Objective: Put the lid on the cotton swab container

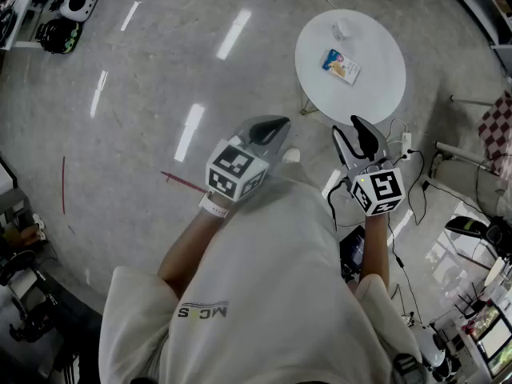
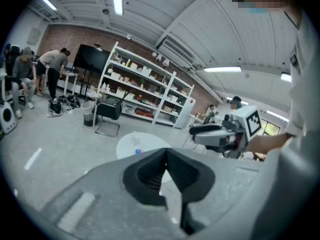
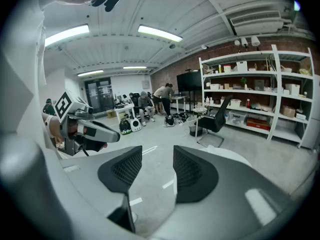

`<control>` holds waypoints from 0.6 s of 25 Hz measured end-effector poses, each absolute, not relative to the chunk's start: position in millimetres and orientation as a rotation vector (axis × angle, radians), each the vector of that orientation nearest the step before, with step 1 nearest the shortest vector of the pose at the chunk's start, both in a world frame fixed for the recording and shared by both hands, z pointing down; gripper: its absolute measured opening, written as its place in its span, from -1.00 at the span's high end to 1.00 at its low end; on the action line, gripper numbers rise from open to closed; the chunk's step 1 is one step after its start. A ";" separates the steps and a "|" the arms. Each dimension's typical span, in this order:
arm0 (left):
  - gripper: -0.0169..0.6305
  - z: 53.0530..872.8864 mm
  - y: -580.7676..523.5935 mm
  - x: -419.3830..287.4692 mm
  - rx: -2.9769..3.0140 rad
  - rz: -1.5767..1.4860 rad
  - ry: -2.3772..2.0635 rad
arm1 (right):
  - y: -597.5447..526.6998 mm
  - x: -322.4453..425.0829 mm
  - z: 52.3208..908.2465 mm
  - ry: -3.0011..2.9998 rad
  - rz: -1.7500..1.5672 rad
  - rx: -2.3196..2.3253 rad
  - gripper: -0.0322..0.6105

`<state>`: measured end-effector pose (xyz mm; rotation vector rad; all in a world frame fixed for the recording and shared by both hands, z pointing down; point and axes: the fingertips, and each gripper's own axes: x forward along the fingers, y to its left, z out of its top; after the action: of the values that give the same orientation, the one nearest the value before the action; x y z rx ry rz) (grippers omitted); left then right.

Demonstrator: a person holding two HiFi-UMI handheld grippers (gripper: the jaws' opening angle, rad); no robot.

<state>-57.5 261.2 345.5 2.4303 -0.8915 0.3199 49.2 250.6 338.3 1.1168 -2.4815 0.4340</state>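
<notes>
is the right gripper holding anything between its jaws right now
No, the right gripper has its jaws apart, and only the floor shows in the gap between them.

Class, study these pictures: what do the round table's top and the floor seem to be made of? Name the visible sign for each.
Round table: white, smooth, matt top, perhaps laminate or painted board; the colour is even and shows no grain.
Floor: probably polished concrete; it is mottled grey, with long, bright, glossy reflections.
</notes>
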 end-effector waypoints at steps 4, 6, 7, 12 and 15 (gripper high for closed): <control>0.95 327.7 284.7 -9.9 2.444 0.296 -1.014 | 273.7 86.5 319.1 -2.563 0.341 1.075 0.29; 0.95 322.5 296.4 24.0 2.442 0.295 -1.016 | 285.8 114.0 314.0 -2.567 0.345 1.082 0.29; 0.95 320.0 300.5 41.0 2.448 0.303 -1.008 | 290.6 128.1 310.9 -2.568 0.352 1.102 0.29; 0.95 311.8 306.6 100.5 2.480 0.345 -0.992 | 305.2 183.8 296.8 -2.634 0.416 1.195 0.35; 0.95 306.4 309.2 114.3 2.477 0.372 -1.008 | 313.9 204.8 298.1 -2.653 0.459 1.220 0.35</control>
<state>114.3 309.2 306.4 2.4773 -1.0084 0.3718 204.8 313.9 298.1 1.2195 -2.6529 0.4590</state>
